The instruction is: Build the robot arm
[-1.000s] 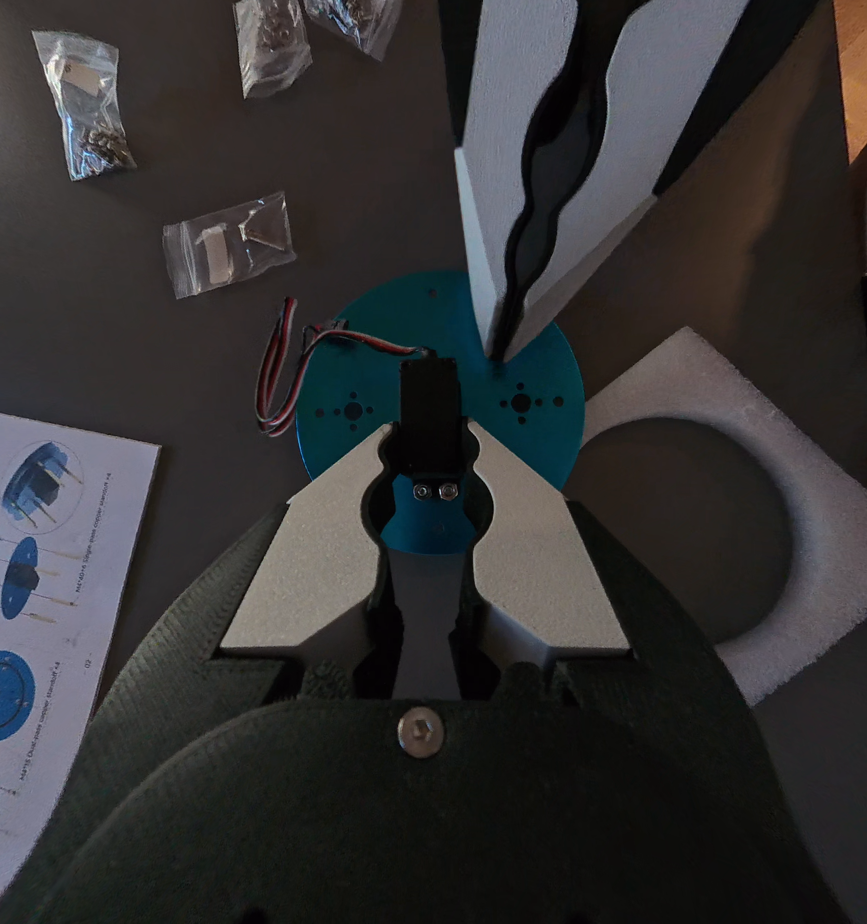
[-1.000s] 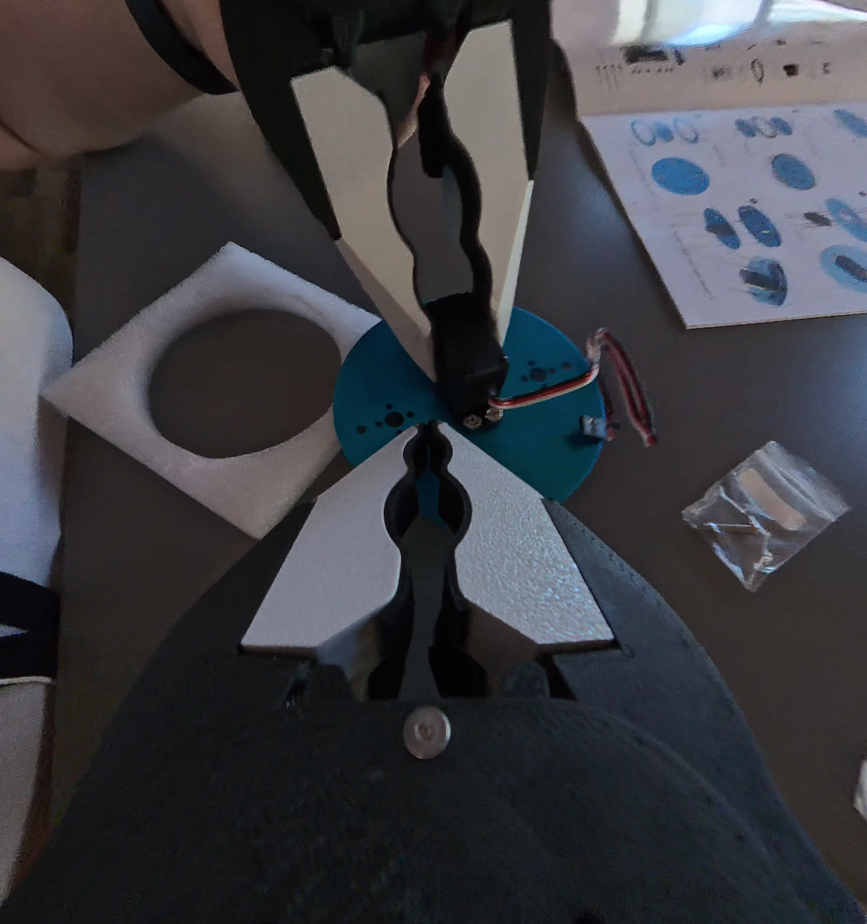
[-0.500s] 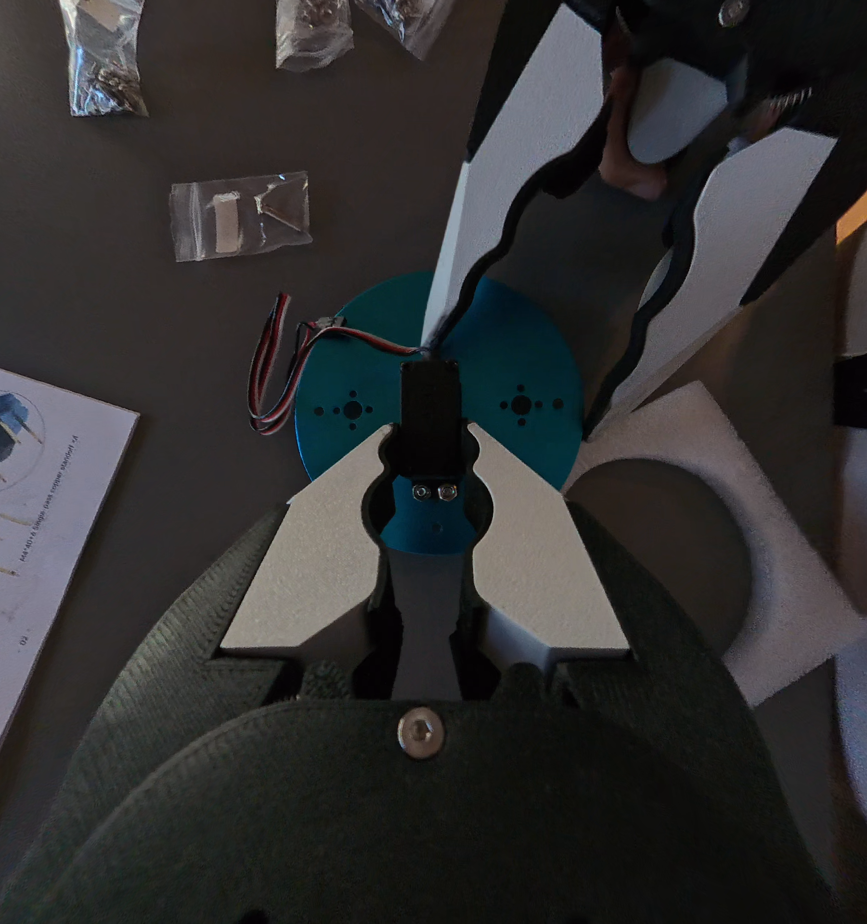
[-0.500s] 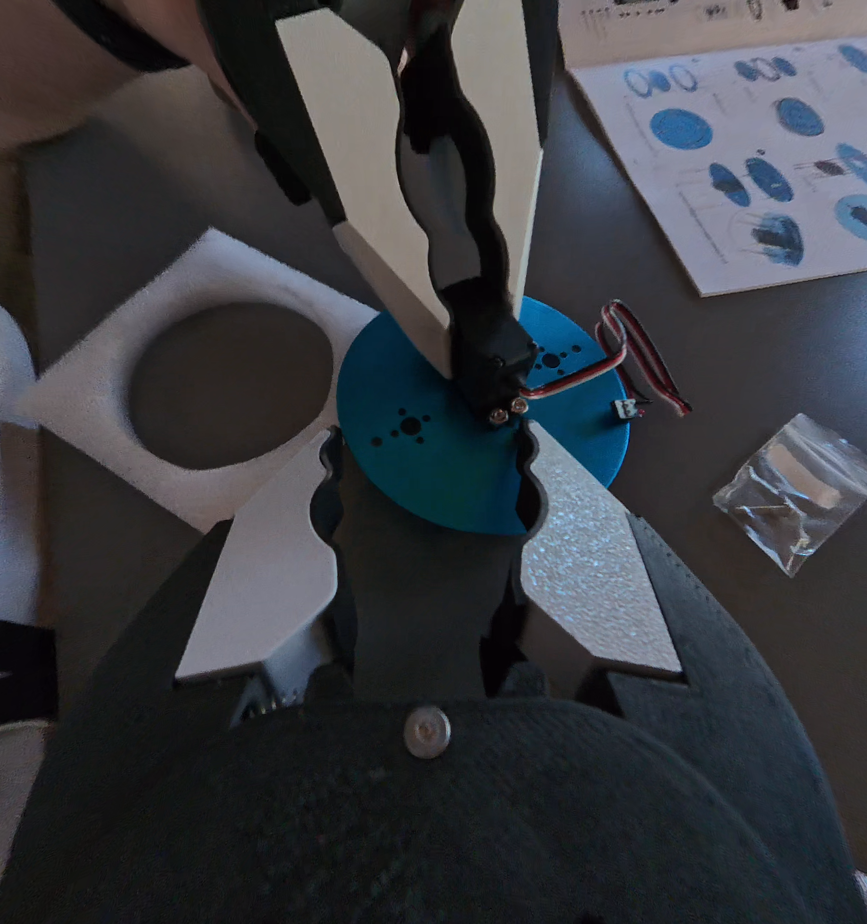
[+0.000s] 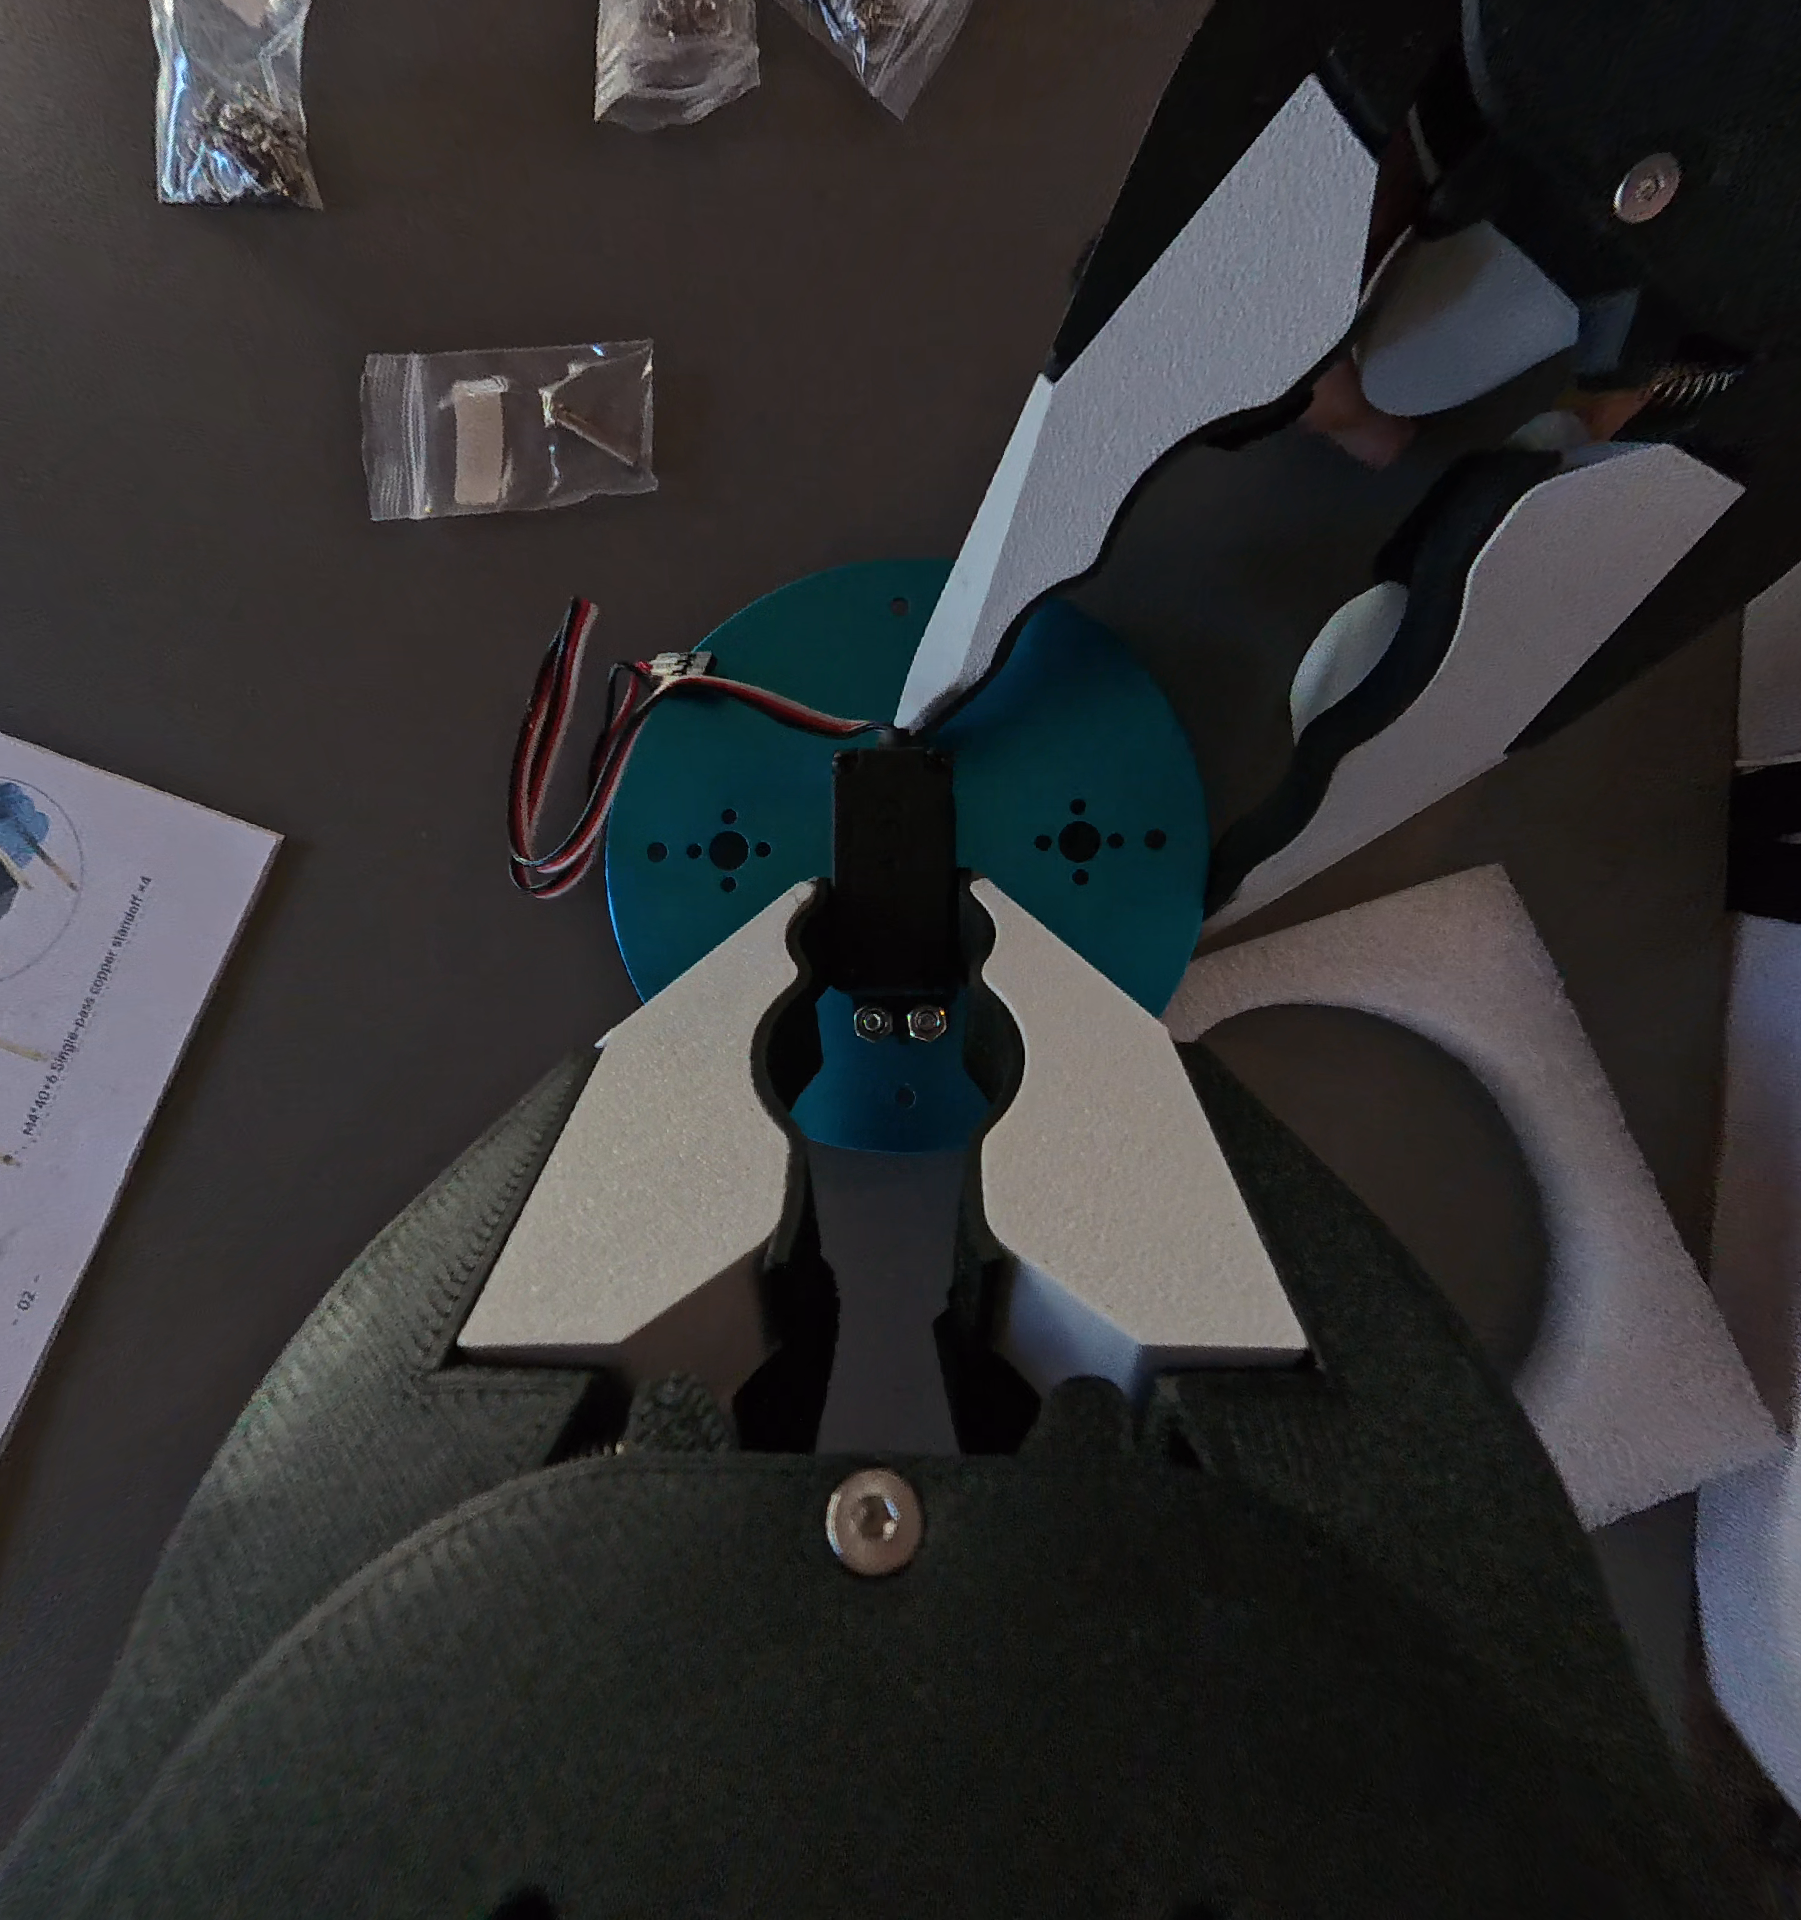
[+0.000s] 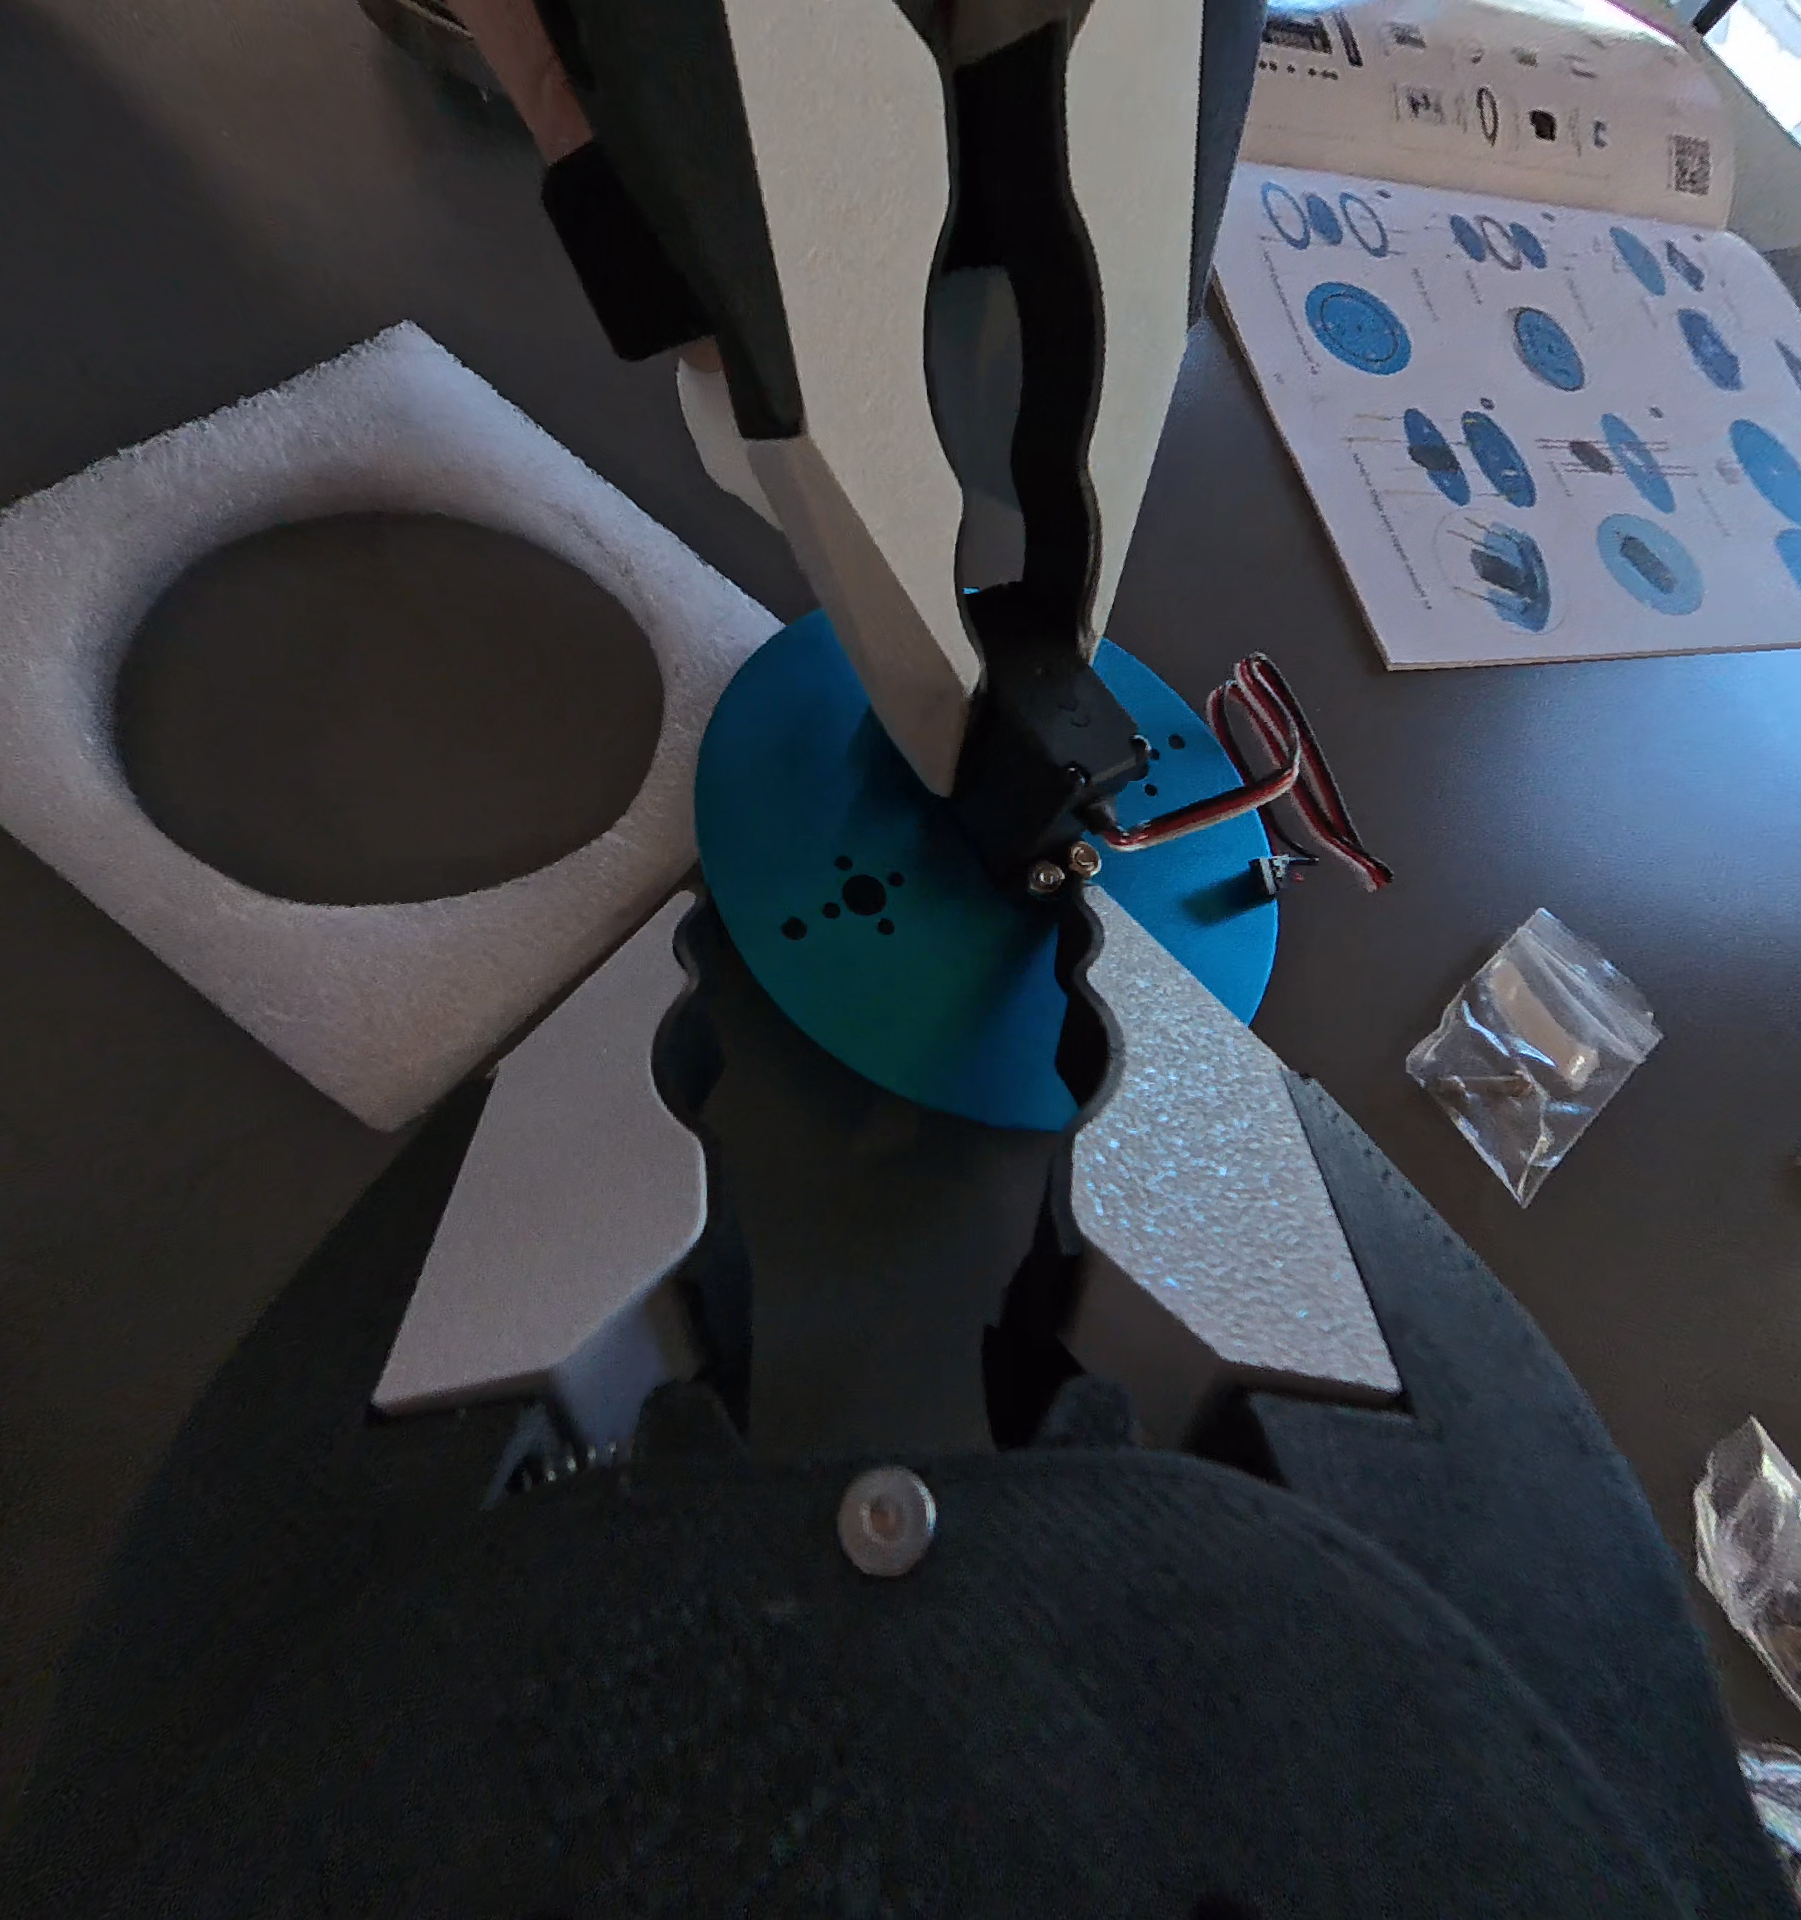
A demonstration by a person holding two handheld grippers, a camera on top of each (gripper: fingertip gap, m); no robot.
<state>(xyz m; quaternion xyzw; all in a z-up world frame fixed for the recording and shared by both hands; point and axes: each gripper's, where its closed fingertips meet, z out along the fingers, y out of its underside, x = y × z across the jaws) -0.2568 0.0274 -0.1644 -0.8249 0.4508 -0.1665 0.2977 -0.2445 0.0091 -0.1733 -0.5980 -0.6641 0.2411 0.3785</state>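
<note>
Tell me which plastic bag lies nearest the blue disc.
The flat clear bag just beyond the disc, holding a white strip; the other bags lie farther off.

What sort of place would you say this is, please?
Probably a hobby or electronics assembly desk: a dark table carries a blue metal disc with a black servo, bags of small hardware and an illustrated instruction sheet.
</note>
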